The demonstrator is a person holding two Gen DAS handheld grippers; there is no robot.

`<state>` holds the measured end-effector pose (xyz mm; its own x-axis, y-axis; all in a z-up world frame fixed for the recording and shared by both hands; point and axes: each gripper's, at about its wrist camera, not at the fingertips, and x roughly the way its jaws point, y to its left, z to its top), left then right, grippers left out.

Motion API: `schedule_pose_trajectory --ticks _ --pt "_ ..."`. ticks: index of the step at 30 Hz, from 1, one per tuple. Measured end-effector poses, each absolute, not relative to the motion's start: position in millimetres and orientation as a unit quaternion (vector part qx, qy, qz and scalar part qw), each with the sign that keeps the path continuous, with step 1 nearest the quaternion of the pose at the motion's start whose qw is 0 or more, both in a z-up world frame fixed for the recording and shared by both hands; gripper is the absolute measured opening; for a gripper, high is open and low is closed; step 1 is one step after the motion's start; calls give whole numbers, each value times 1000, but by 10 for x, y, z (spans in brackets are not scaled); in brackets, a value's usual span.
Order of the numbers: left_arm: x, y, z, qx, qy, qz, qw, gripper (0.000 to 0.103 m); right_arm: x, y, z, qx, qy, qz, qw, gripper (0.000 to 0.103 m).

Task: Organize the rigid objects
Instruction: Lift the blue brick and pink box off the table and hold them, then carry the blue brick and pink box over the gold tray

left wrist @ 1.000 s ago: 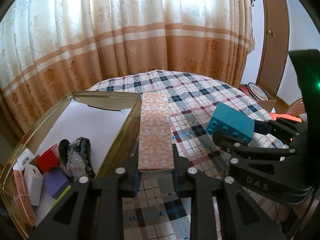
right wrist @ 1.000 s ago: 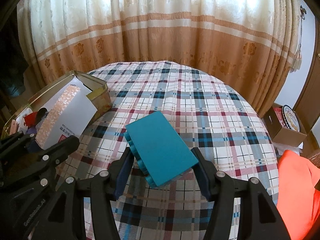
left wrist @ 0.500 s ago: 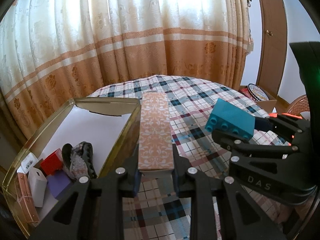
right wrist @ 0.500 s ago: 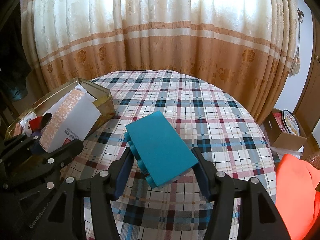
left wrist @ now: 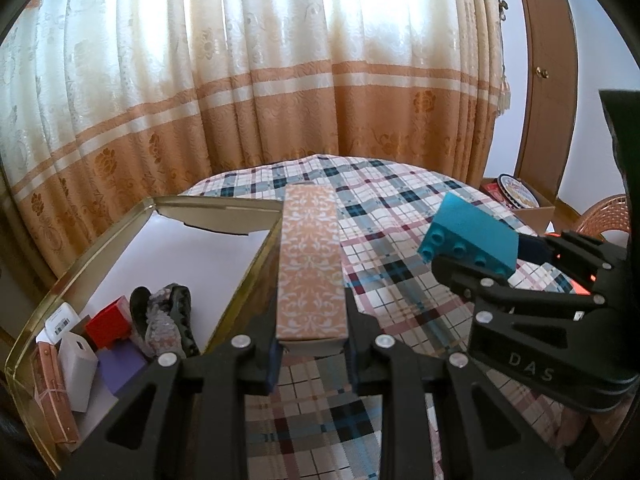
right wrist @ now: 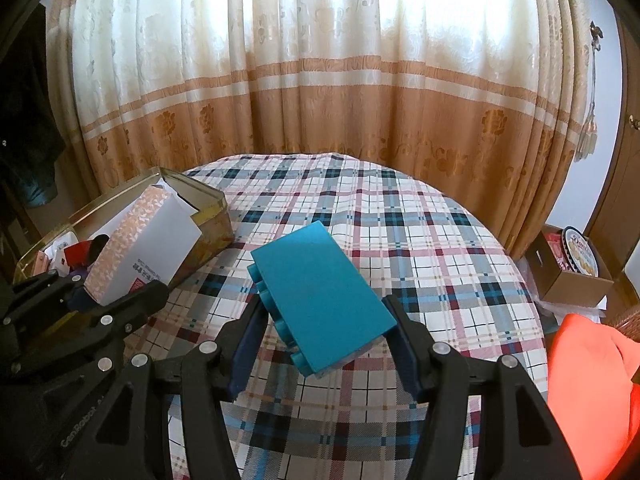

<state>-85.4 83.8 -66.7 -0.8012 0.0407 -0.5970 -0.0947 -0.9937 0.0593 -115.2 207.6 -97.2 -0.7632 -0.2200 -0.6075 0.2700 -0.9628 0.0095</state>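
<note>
While both grippers hang above a round table, each one holds a single object.

Patterned box: a long, narrow carton whose upper face is peach-orange with a white floral print; from the right wrist view its broad side is plain white with small printed text near the lower end.

Patterned box, position: it sits lengthwise between the two fingers of the left gripper, its near end clamped and the rest reaching forward past the fingertips, above the right-hand wall of the tin.

Left gripper, fingers: set narrow, the pads pressing both long sides of the box.

Teal brick: a large toy building block in solid teal, its smooth broad face turned up, with round studs showing along its left edge.

Teal brick, position: it lies aslant between the fingers of the right gripper, tilted so the far end rises and points away over the tablecloth; it is clear of the table.

Right gripper, fingers: held at a middling width, closed on the brick's sides.

Gold tin: an open metal box at the table's left edge, lined white, holding small items at its near end, among them a red box, a white box and a purple block.

Tablecloth: plaid in white, blue and dark red.

Curtain: cream above, orange below, behind the table.
</note>
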Motion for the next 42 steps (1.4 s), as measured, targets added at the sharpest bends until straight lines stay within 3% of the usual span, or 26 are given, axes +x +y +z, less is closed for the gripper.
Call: schedule_pose_trajectory --ticks 24,42 --pt "-735 782 -573 -277 34 960 31 24 -1031 2078 -891 281 37 -950 129 61" --pt "-618 299 -158 -266 -16 964 6 24 -990 1760 -647 265 44 -946 183 61"
